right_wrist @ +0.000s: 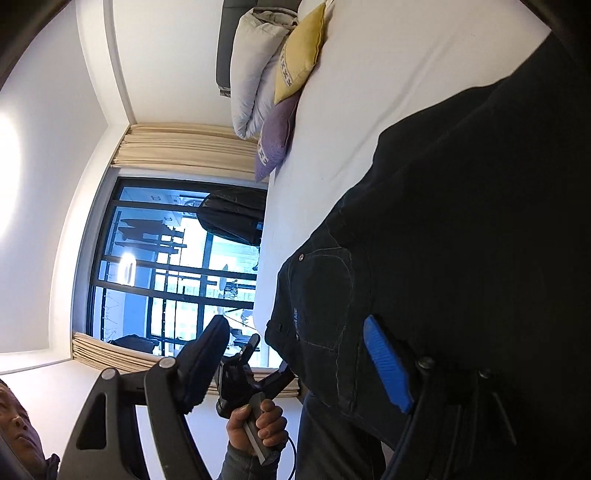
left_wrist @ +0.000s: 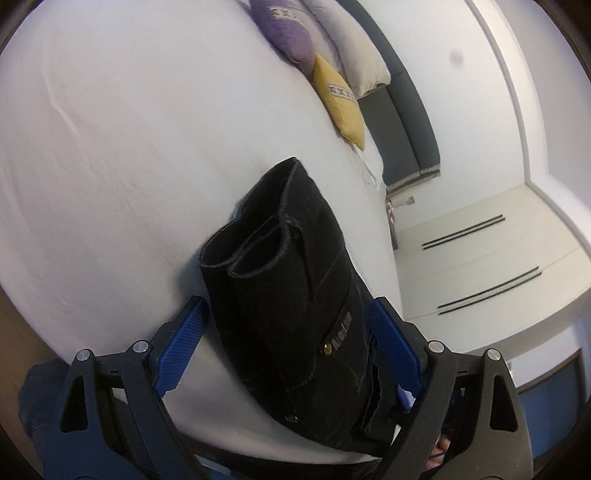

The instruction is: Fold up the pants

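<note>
Black denim pants (left_wrist: pixel 295 291) lie folded in a thick bundle on the white bed (left_wrist: pixel 129 155), hems pointing away, waist end toward me. My left gripper (left_wrist: pixel 291 343) is open, its blue fingers (left_wrist: pixel 184 343) on either side of the bundle's near end without pinching it. In the right wrist view the pants (right_wrist: pixel 461 221) fill the right side, a front pocket and rivets showing. My right gripper (right_wrist: pixel 299 350) is open; one blue finger (right_wrist: pixel 388 365) rests against the denim, the other stands free to the left. The left gripper also shows there, held in a hand (right_wrist: pixel 255 424).
A purple cushion (left_wrist: pixel 288 33), a yellow cushion (left_wrist: pixel 340 99) and a white pillow (left_wrist: pixel 354 51) lie at the head of the bed by a dark headboard (left_wrist: pixel 402 110). A white wardrobe (left_wrist: pixel 491 258) stands beyond the bed edge. A large window (right_wrist: pixel 166 266) with curtains faces the right camera.
</note>
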Tool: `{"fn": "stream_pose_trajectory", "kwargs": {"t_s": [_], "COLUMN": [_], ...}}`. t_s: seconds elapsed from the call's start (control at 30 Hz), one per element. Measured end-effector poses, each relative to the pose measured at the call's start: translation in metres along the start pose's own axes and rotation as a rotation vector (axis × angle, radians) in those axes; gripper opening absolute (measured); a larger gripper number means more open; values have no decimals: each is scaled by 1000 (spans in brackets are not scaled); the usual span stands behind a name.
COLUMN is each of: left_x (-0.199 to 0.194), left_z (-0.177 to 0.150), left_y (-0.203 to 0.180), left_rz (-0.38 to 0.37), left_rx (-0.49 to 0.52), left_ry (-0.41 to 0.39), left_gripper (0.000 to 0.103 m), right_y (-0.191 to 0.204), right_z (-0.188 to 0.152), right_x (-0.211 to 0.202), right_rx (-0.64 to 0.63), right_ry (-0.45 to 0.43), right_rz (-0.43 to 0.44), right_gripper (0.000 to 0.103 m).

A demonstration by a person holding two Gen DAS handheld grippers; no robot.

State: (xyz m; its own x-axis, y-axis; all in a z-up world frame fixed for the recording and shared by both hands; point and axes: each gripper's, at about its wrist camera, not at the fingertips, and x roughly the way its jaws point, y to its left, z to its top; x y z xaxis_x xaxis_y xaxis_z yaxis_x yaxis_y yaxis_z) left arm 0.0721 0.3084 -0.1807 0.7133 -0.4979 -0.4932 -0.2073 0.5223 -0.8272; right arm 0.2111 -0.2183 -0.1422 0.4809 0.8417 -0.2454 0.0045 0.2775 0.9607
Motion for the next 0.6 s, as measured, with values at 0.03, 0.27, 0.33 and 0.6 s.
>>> {"fn": "stream_pose_trajectory", "kwargs": {"t_s": [0.03,0.27,0.33,0.6], "left_x": [1,14,18,10], "left_z": [2,11,12,11], "left_y": [2,24,35,31], "left_rz": [-12,-91,-112,-119], "left_rx": [-18,-157,-215,-213], "left_ry": [-5,-10,1,0], "left_gripper": [88,51,37,18], "right_y": [0,-8,-13,-14], "right_z": [-1,-2,-3,-3], "right_x": [-2,-8,-13,-15], "right_rx": [2,29,34,31], "right_ry": [3,1,1,-3], "right_rz": [-2,-1,-4,-4], "right_gripper": [78,78,78,78]}}
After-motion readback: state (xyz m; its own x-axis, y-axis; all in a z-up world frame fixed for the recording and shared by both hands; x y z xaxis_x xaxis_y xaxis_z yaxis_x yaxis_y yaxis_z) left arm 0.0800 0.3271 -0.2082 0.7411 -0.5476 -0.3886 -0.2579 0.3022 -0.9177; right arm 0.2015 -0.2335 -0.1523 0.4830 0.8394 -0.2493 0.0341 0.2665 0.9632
